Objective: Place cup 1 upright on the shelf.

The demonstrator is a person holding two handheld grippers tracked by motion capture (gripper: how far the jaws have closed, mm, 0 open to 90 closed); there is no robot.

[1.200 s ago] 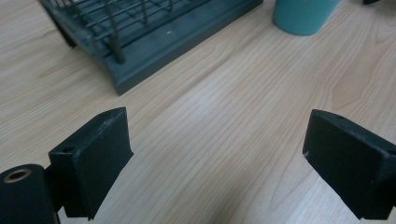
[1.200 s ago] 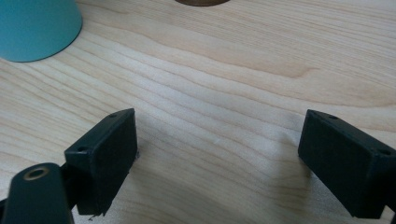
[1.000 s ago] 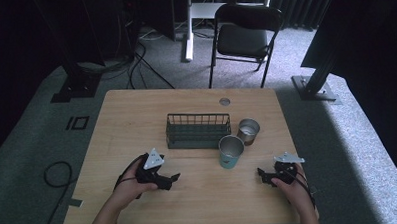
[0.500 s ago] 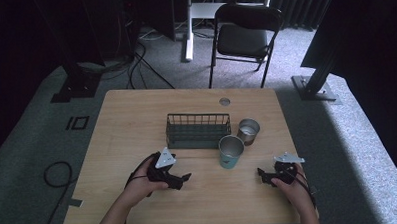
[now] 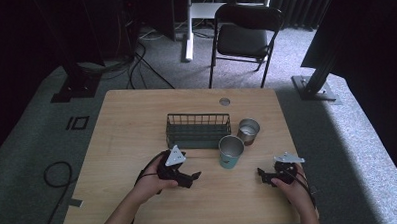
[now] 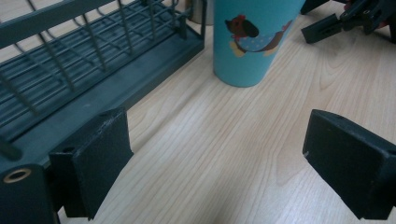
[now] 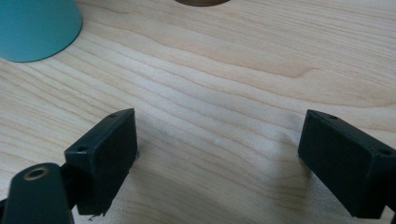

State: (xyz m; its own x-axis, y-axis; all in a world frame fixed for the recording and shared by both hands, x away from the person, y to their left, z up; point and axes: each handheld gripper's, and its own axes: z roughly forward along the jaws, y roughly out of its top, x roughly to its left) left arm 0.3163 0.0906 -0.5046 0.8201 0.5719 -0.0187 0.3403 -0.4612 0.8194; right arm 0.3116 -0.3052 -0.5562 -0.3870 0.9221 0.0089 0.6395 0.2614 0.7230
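Note:
A teal cup (image 5: 231,151) with a cartoon dog printed on it (image 6: 254,39) stands upright on the wooden table (image 5: 127,124), just in front of a dark wire basket (image 5: 198,130). A small silver cup (image 5: 247,131) stands to its right. My left gripper (image 5: 194,177) hovers low left of the teal cup, open, jaws wide with bare wood between them (image 6: 215,158). My right gripper (image 5: 261,174) rests near the table's front right, open and holding nothing (image 7: 217,154). In the right gripper view the teal cup's base (image 7: 37,28) sits at the upper left.
A round grommet hole (image 5: 224,101) sits near the table's far edge. Beyond the table stand a black folding chair (image 5: 246,35), a white desk leg (image 5: 187,27) and cables on grey carpet. Bare wood lies left of the basket.
My left gripper has slid right along the front of the basket, toward the teal cup. The right gripper has stayed where it was.

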